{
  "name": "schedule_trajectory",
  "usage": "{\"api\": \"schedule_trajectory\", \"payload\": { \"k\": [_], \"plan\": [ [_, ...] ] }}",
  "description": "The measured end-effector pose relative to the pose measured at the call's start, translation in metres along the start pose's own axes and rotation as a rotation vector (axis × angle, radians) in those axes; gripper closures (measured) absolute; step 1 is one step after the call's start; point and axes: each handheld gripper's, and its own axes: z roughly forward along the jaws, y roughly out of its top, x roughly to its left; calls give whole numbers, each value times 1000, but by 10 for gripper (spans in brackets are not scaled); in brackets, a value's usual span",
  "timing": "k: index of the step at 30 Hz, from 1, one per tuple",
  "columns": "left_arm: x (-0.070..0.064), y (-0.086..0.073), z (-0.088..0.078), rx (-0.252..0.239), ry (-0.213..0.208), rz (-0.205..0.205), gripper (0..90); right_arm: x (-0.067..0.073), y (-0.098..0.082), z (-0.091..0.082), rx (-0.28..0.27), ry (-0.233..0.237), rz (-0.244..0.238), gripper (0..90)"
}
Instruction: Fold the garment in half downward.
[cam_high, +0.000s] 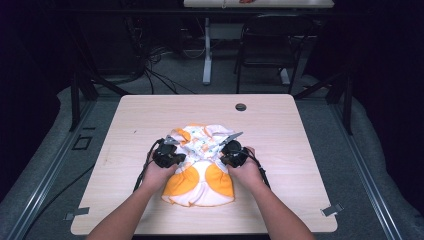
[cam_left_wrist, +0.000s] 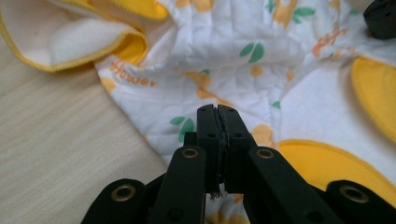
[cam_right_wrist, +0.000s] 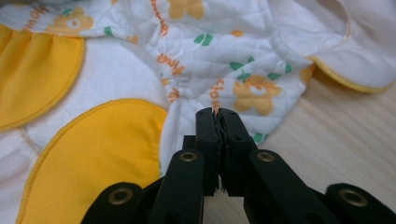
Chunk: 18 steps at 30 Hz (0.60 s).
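Folding step: your left claw (cam_left_wrist: 217, 109) and right claw (cam_right_wrist: 216, 112) each pinch baby clothes (cam_high: 200, 165). Next, lift together, fold over on tabletop (cam_high: 280, 130).

Overhead light falls brightly on the pale wooden table (cam_high: 280, 130), while the room around it sinks into near-black with a purple tint. The high view is soft and slightly grainy. In both gripper views the light is warm and even, the nearest black metal blurs, and shadows under the printed cloth (cam_left_wrist: 233, 51) stay faint.
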Motion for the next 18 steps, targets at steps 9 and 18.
{"api": "schedule_trajectory", "payload": {
  "k": [9, 18],
  "plan": [
    [-4, -10, -7, 2, -35, 28, 897, 3, -12, 0, 36, 40, -18, 872],
    [-17, -31, -23, -3, -94, 44, 897, 18, -27, -11, 46, 67, -60, 871]
  ]
}}
